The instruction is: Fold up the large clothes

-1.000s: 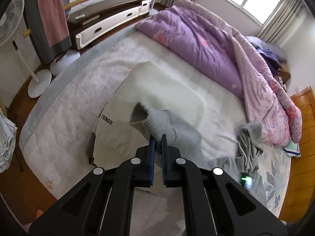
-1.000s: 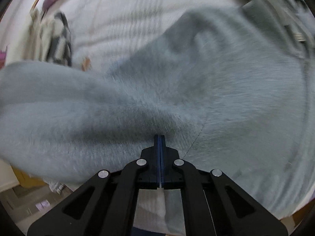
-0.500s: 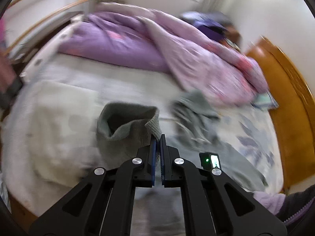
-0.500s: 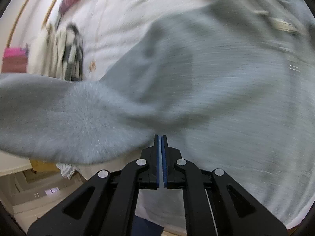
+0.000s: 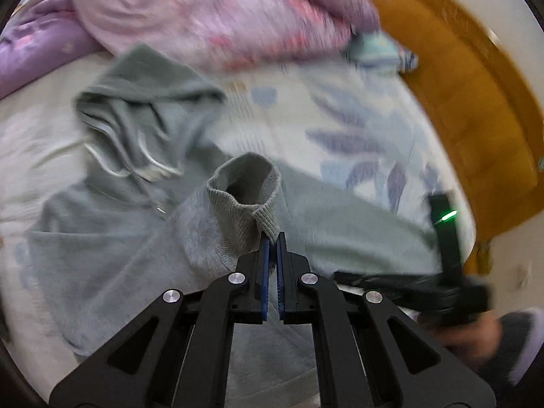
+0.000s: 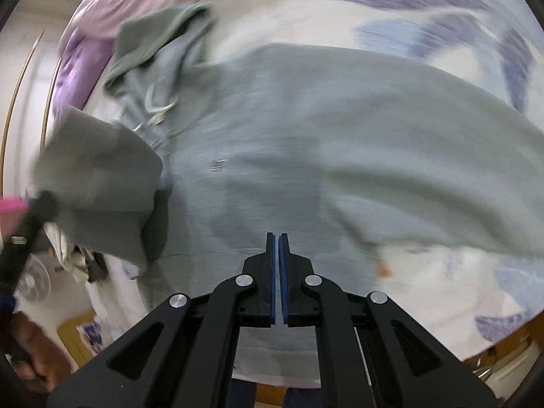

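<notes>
Left tongs clamped on the ribbed cuff of the grey hoodie, sleeve lifted over the body. Hoodie lies spread on the bed, just ahead of and below both tongs, hood at the far end to the left, long axis running away from the tongs. Right tongs closed at the hoodie's near edge; blur hides whether cloth is pinched. Left is nearer the sleeve, so laying it across the chest looks like its job. No readable writing or brand.
</notes>
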A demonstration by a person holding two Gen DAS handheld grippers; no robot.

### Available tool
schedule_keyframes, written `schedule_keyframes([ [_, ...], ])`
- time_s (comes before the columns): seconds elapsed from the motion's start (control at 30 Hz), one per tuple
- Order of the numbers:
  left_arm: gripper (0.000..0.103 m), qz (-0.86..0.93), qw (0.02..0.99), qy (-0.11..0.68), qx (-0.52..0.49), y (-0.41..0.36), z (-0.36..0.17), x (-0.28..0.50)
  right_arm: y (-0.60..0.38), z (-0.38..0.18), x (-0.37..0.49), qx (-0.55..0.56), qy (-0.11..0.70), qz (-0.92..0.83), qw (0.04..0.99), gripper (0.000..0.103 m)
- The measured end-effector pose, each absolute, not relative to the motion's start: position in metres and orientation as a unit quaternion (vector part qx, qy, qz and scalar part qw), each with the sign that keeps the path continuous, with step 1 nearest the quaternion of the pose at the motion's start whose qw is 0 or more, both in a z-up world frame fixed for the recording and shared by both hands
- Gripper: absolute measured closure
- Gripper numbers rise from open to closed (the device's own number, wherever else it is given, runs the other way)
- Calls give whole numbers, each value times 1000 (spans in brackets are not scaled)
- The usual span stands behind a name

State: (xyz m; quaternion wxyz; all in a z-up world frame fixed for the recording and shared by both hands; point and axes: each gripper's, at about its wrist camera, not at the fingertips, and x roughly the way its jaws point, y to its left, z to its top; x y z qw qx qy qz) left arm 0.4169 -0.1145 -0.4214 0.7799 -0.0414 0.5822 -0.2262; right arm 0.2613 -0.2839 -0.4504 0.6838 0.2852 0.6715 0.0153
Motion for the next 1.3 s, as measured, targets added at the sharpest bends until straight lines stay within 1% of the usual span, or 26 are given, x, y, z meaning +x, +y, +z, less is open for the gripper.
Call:
schedule_keyframes([
  [0.03,99,-227,772,593,-37,-123,-432,413,-284,-455,259,292,670,10,683,99],
  [0.07,93,-221,762,607,-33,-129,-445,412,-290,-456,255,300,670,7,680,99],
  [0.1,84,-214,755,619,-33,-129,-451,409,-293,-459,253,308,668,7,677,99],
  [0.13,79,-205,750,627,-38,-123,-454,405,-294,-462,252,317,665,8,675,98],
  [0.17,59,-188,752,629,-53,-114,-455,400,-292,-464,253,325,664,12,673,94],
  [0.2,36,-175,757,626,-63,-106,-455,395,-284,-467,255,329,664,17,671,91],
  [0.23,28,-153,769,617,-76,-92,-452,391,-283,-470,257,330,664,20,671,83],
  [0.27,26,-139,775,611,-82,-79,-449,383,-277,-472,261,328,664,23,672,74],
  [0.3,26,-124,777,611,-85,-66,-449,379,-274,-474,264,318,665,22,675,68],
  [0.33,26,-104,775,618,-84,-51,-452,374,-268,-476,269,302,669,19,679,57],
  [0.37,26,-87,773,623,-83,-42,-455,370,-266,-478,270,299,669,21,680,56],
  [0.47,25,-20,761,643,-82,5,-472,358,-259,-485,280,284,676,14,680,53],
  [0.57,25,43,746,657,-101,54,-489,345,-257,-502,288,282,687,10,670,53],
  [0.67,25,84,736,660,-123,94,-497,335,-254,-524,290,300,711,-11,636,53],
  [0.7,25,91,735,660,-126,102,-498,333,-252,-530,290,312,712,-17,629,52],
  [0.8,25,110,733,659,-125,123,-500,330,-247,-536,292,300,715,-32,630,52],
  [0.83,25,117,729,661,-132,132,-502,331,-245,-536,293,288,720,-33,630,55],
  [0.87,25,120,727,661,-139,134,-500,331,-241,-534,296,272,727,-24,630,64],
  [0.9,25,126,726,660,-147,141,-501,332,-237,-531,300,256,728,-10,636,75],
  [0.93,25,131,725,659,-153,146,-502,333,-234,-524,304,241,724,2,646,92],
  [0.97,24,133,724,659,-156,150,-503,333,-233,-517,307,233,719,11,654,94],
  [1.07,24,136,725,655,-162,156,-502,340,-228,-465,325,211,669,53,711,95],
  [1.23,23,131,736,646,-152,158,-498,355,-256,-365,351,231,535,76,809,95],
  [1.3,23,131,737,645,-154,158,-499,359,-267,-354,359,237,515,70,821,95],
])
